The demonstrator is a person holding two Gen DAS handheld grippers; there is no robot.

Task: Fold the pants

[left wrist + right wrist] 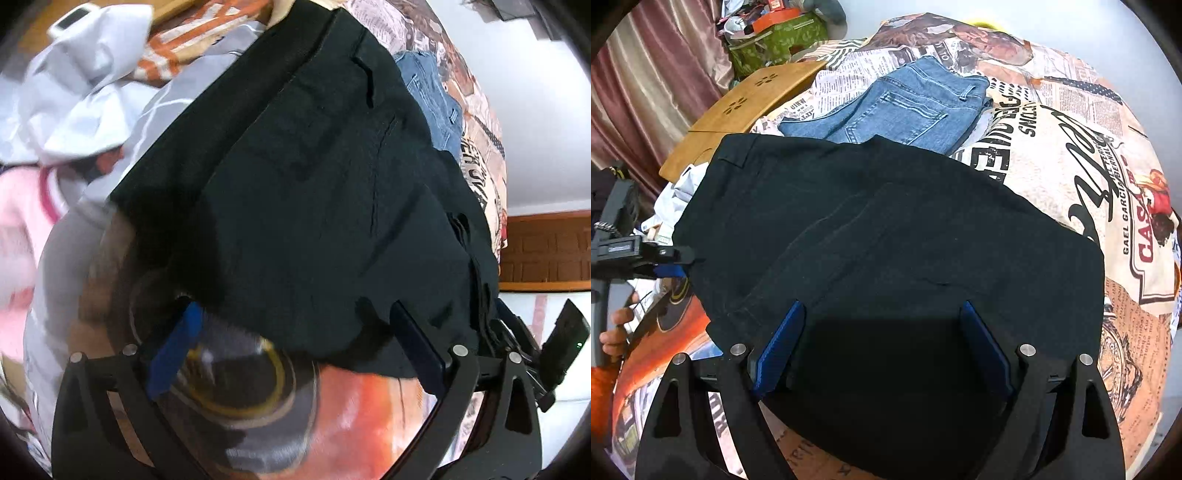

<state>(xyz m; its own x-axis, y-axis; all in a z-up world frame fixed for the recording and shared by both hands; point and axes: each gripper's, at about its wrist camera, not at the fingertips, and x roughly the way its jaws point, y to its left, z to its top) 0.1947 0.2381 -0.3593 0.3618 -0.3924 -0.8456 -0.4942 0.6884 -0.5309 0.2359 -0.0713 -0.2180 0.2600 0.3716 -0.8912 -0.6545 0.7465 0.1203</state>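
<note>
Though the fold looks well along, here is how it stands:
Progress: the black pants (886, 236) lie on the printed bedcover (1071, 155) doubled over, one layer on another with a fold edge running across the top; I'd judge a first fold done, with at least one more fold and a smoothing left.
Already done: a folded pair of blue jeans (905, 107) sits just beyond them, touching the far edge.
Right gripper (882, 354): jaws wide, blue pads spread, nothing clamped; the near part of the pants lies under and between them.
Left gripper (295, 350): jaws wide too; the pants' hem lies between the pads, though blur hides whether either pad touches cloth.
Where the pants sit: central on the bed, both tools at their near edge, the left one at the left corner.
</note>
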